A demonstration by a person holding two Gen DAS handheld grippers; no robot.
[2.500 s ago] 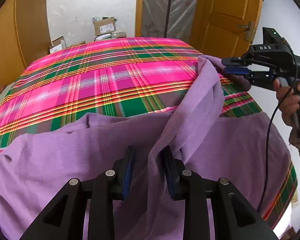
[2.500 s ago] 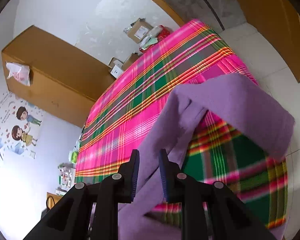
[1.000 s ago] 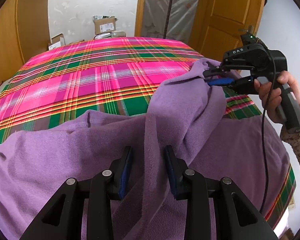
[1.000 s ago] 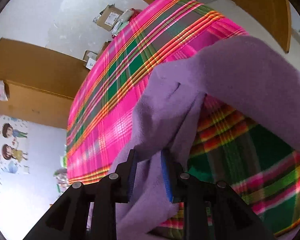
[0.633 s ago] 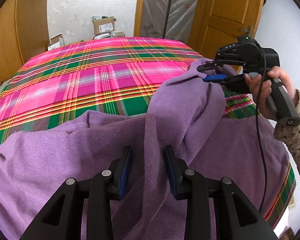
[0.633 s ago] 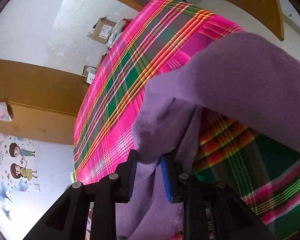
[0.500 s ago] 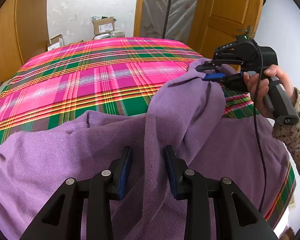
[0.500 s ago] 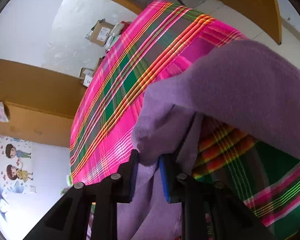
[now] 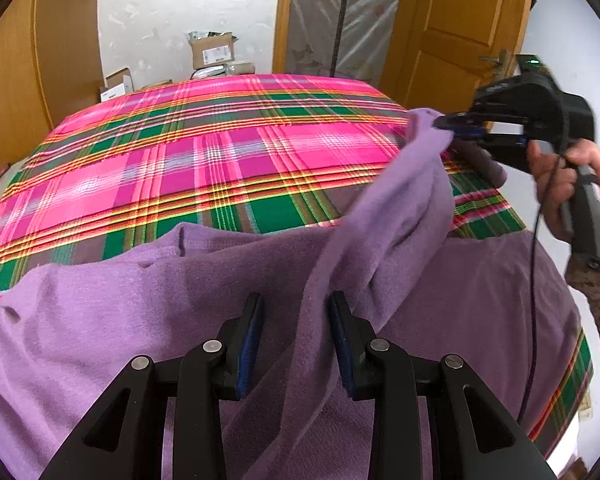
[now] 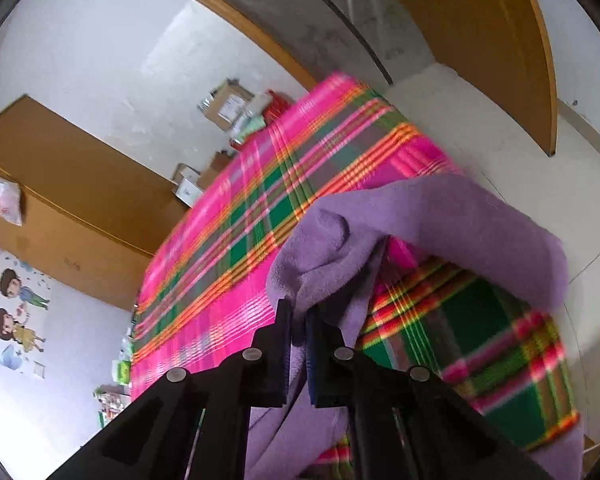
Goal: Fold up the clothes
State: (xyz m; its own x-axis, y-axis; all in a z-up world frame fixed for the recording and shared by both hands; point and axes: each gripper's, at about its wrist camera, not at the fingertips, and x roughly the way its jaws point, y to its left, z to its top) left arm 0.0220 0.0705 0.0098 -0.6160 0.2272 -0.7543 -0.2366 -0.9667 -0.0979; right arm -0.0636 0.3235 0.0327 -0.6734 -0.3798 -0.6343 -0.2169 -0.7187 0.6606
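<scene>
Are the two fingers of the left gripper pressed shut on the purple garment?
No, the left gripper stands open, and a ridge of the purple garment only passes loosely between its fingers.

garment: purple fleece top | pose: lying spread over near part of plaid bed | state: 1 sleeve rising off it, hanging in a ridge

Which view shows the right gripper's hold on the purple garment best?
Right wrist: the right gripper is shut on the purple garment, close up. Left wrist shows it small and side-on.
</scene>
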